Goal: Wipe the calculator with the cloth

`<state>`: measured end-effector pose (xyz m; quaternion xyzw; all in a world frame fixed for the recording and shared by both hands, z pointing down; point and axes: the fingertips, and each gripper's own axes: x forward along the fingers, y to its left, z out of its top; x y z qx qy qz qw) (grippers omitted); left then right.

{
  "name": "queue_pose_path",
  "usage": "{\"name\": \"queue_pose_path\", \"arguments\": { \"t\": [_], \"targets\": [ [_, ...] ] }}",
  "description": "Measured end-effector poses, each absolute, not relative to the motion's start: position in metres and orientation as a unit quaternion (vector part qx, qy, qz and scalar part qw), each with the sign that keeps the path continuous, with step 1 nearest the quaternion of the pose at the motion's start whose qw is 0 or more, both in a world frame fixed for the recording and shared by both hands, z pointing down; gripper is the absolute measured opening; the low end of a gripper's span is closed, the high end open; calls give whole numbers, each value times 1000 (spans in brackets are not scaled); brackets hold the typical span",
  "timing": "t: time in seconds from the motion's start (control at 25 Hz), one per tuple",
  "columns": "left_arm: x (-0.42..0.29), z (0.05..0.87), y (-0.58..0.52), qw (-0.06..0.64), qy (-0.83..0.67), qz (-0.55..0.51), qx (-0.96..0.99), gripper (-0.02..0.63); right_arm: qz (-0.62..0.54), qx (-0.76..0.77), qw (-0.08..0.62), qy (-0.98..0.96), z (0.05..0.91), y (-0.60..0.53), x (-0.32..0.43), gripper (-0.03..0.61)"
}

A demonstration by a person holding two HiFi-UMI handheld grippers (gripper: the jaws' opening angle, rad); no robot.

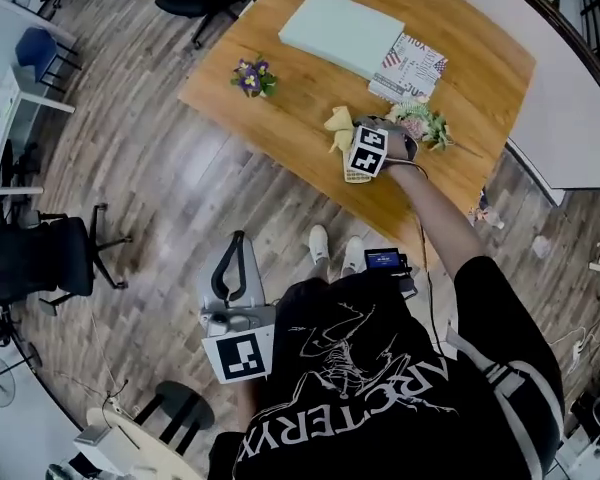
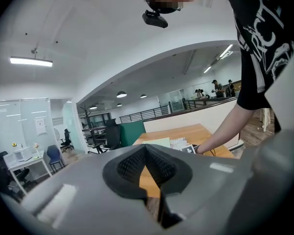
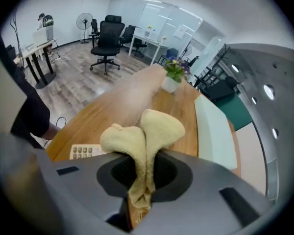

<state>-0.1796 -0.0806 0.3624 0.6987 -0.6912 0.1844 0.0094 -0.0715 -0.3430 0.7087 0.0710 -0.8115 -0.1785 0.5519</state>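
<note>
My right gripper (image 1: 354,136) is over the wooden table (image 1: 280,108), shut on a yellow cloth (image 1: 337,129). In the right gripper view the cloth (image 3: 146,133) bulges out in two lobes above the closed jaws of the right gripper (image 3: 146,174). The white calculator (image 3: 85,152) lies flat on the table just left of and below the cloth; in the head view only a corner of the calculator (image 1: 356,176) shows under the marker cube. My left gripper (image 1: 234,260) hangs low beside the person, over the floor and away from the table. Its pads (image 2: 137,163) meet with nothing between them.
On the table lie a pale green board (image 1: 340,32), a printed paper (image 1: 412,66), a small pot of purple flowers (image 1: 252,76) and a bouquet (image 1: 422,124). Black office chairs (image 1: 50,258) stand left, and a round stool (image 1: 183,408) stands near the left gripper.
</note>
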Motion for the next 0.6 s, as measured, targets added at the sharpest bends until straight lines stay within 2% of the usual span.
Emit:
{"name": "queue_pose_path", "arguments": {
  "t": [0.2, 0.6],
  "targets": [
    [-194, 361, -57, 22, -718, 193, 668, 9, -189, 39, 583, -790, 742, -333, -71, 55],
    [-185, 361, -62, 26, -705, 175, 686, 9, -183, 20, 585, -790, 739, -312, -68, 55]
  ]
}}
